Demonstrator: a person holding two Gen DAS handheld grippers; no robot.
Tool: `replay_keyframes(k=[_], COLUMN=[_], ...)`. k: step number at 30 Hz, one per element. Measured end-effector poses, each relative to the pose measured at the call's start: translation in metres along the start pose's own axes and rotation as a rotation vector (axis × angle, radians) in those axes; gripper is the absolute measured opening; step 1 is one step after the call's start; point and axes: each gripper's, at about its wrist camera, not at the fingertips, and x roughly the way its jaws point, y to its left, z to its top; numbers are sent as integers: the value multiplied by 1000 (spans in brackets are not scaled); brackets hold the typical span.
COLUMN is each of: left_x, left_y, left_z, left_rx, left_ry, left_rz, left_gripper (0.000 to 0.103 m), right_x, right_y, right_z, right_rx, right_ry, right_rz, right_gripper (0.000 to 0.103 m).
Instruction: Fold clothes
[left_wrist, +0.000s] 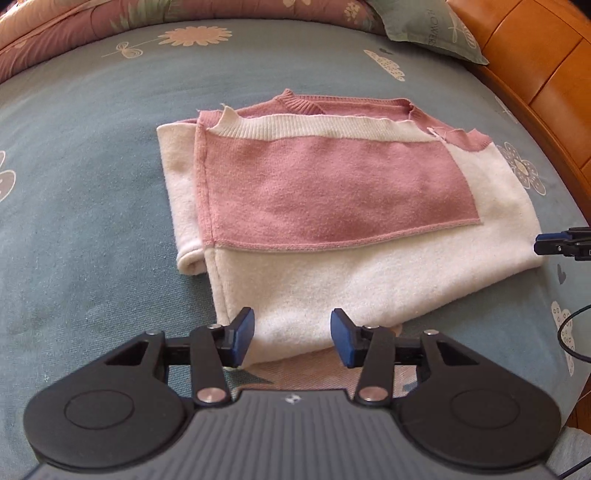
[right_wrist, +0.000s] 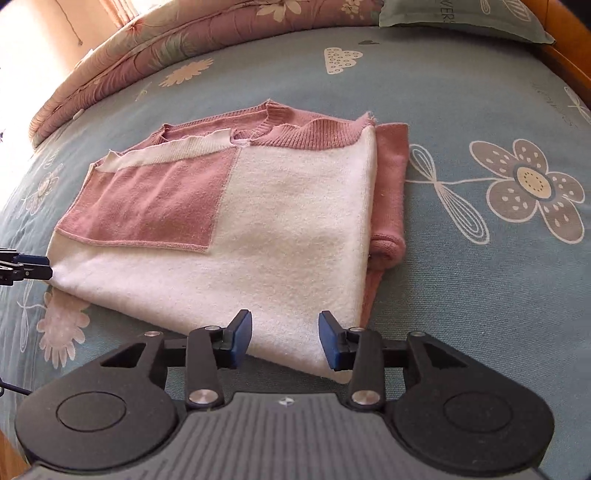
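Blue-grey cotton printed with pale flowers, clouds and dragonflies covers the bed (left_wrist: 92, 155), and this sheet fills most of both views. On it, near the middle, lies the sweater (left_wrist: 332, 206), folded into a rough rectangle of cream and dusty pink fleece. A pink panel with a cream ribbed band sits on top; the pink ribbed collar faces the far side. In the right wrist view one pink sleeve, rolled at its end, lies tucked along the sweater's right edge, and in the left wrist view a cream sleeve lies likewise on the left.

The left tongs (left_wrist: 291, 338) stand apart, their blue pads either side of the near cream edge of the sweater, not closed on it. The right tongs (right_wrist: 285, 341) are also apart, straddling the near corner of the cream layer. Each pair shows at the margin of the other's view, tips just beside the sweater's edge.

At the far side of the bed a pink quilt (right_wrist: 155, 40) with a floral print is bunched up, and a grey-green pillow (left_wrist: 424, 26) with lettering rests beside it. A polished orange wooden bed frame (left_wrist: 535, 62) curves along the right. Strong light falls from the far left in the right wrist view. A thin black cable (left_wrist: 567, 332) loops at the right edge.
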Motion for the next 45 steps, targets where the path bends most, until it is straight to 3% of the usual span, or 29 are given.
replay_keyframes(k=[2,4,7,9,13,16,21,26,31,34,36,39,42,43,45], left_x=[7,16,5,-1,7,18,30,39,44,53,61,68,66,63,59], left_y=[-2,1,-8,-26,-76,-99,-111,-117,-124,-133,-141,-156,-169,-168,-163], left_z=[1,-4,-5,-1,1,-9,-32,-47,-56,-74,-92,-125,-126,-117,-109], left_rx=[22,4,62,192,602,812,1000,1071,1149,1193,1190,1273,1195,1140,1103], left_ry=[28,80,46,26,25,21,-1,-60,-150,-242,-278,-320,-278,-263,-257], left_rz=[7,19,22,46,91,124,176,242,309,449,534,642,673,649,620], left_gripper=[54,51,51,52,57,57,58,58,59,59,56,52,52,52,64], right_x=[0,0,-1,-1,-1,-1,28,49,54,57,62,68,70,69,68], right_y=[10,20,36,46,66,82,125,149,162,167,174,184,188,186,180], right_z=[0,1,1,2,2,3,0,-23,-46,-59,-75,-98,-92,-85,-73], right_rx=[-60,-120,-210,-271,-391,-481,-765,-979,-1126,-1181,-1186,-1220,-1149,-1132,-1136], right_ry=[-4,-9,-15,-20,-29,-35,-56,-82,-160,-223,-265,-311,-280,-264,-246], right_rz=[-12,-25,-44,-56,-81,-100,-130,-227,-350,-430,-535,-661,-673,-651,-603], right_gripper=[50,50,50,52,59,64,68,70,86,93,96,96,96,96,96])
